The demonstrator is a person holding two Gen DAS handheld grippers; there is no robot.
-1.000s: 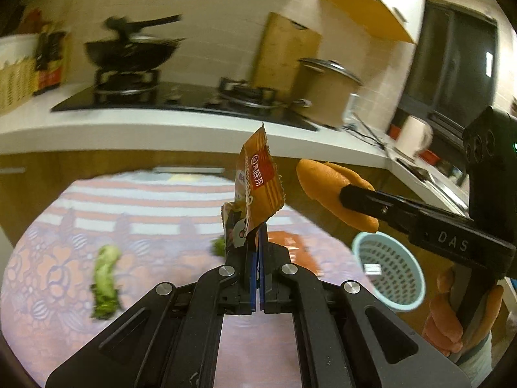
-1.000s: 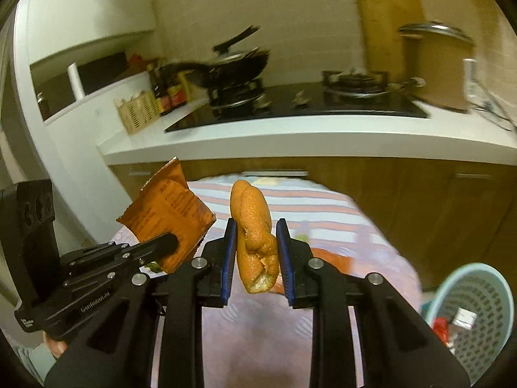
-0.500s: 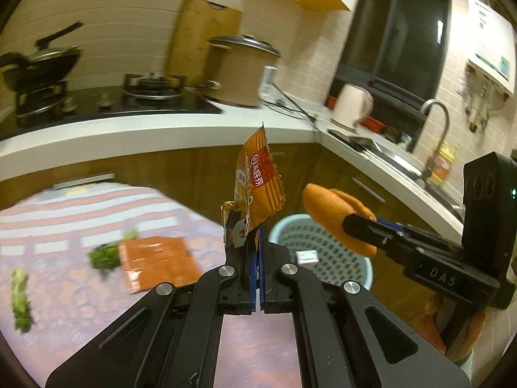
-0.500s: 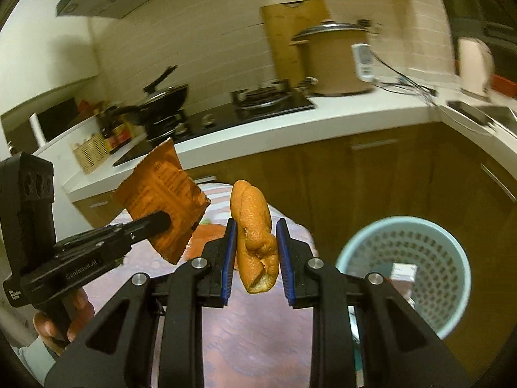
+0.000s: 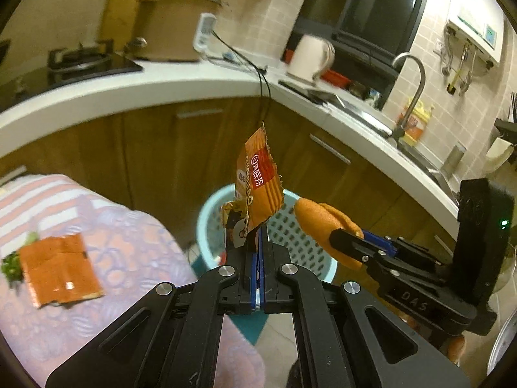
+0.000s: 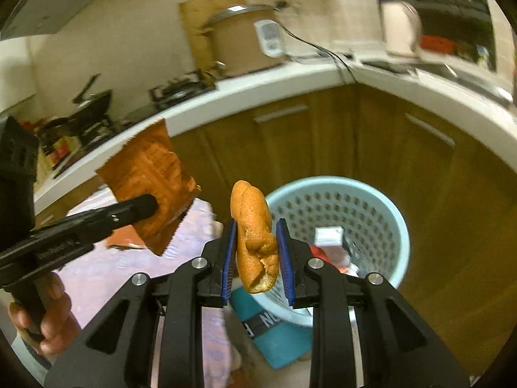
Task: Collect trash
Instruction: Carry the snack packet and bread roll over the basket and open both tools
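Observation:
My left gripper is shut on an orange snack wrapper, held upright in the air over the near rim of a light blue perforated trash basket. My right gripper is shut on an orange bread roll, held just left of and above the same basket, which holds some packaging. The wrapper and left gripper show at the left of the right wrist view. The roll and right gripper show at the right of the left wrist view.
A table with a pink patterned cloth carries a flat orange packet and green vegetable scraps. Wooden cabinets under a white counter curve behind the basket. A teal mat lies on the floor.
Both grippers have swung right, away from the table toward the basket. The basket now sits close in front of both. Each still holds its item.

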